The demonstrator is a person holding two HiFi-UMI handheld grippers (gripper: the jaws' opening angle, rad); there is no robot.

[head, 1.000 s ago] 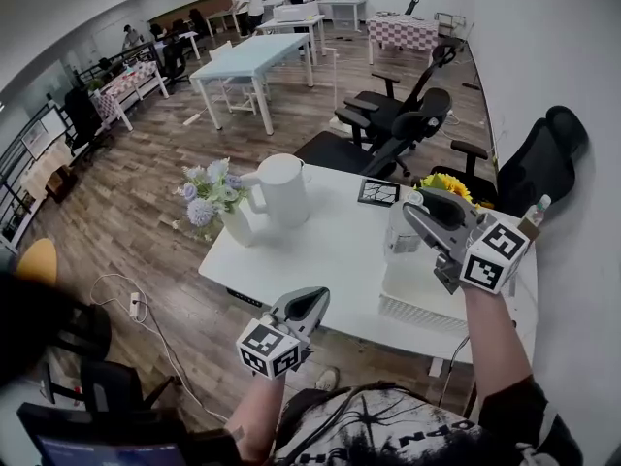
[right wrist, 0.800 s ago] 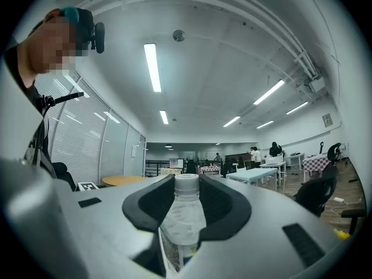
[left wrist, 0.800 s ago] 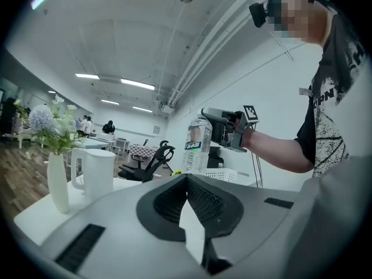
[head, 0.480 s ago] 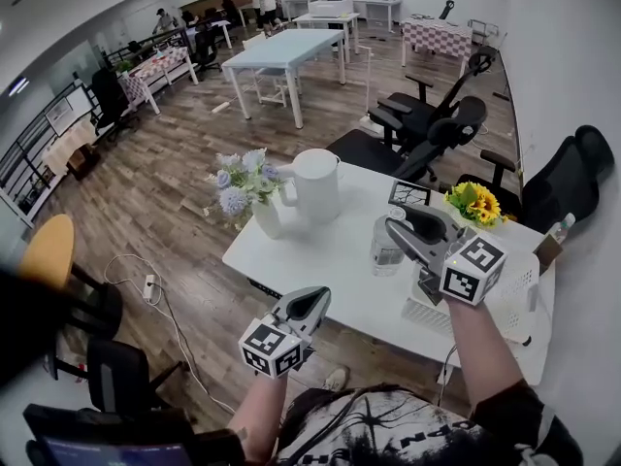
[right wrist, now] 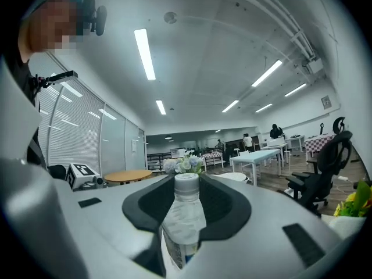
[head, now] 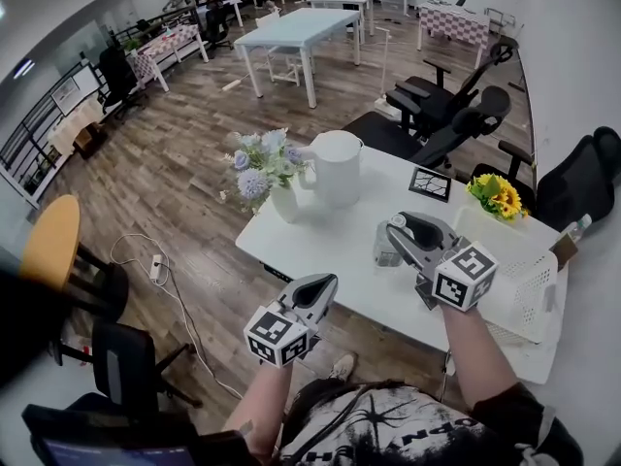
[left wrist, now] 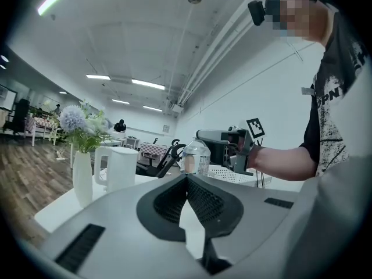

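- My right gripper (head: 396, 233) has its jaws clamped on an upright clear plastic water bottle (right wrist: 183, 211) with a white cap.
- The bottle is over the white rectangular table (head: 325, 246), between the tall white jug (head: 340, 168) and the white mesh basket (head: 519, 284).
- My left gripper (head: 323, 285) has its jaws together, nothing between them, just off the table's near edge.
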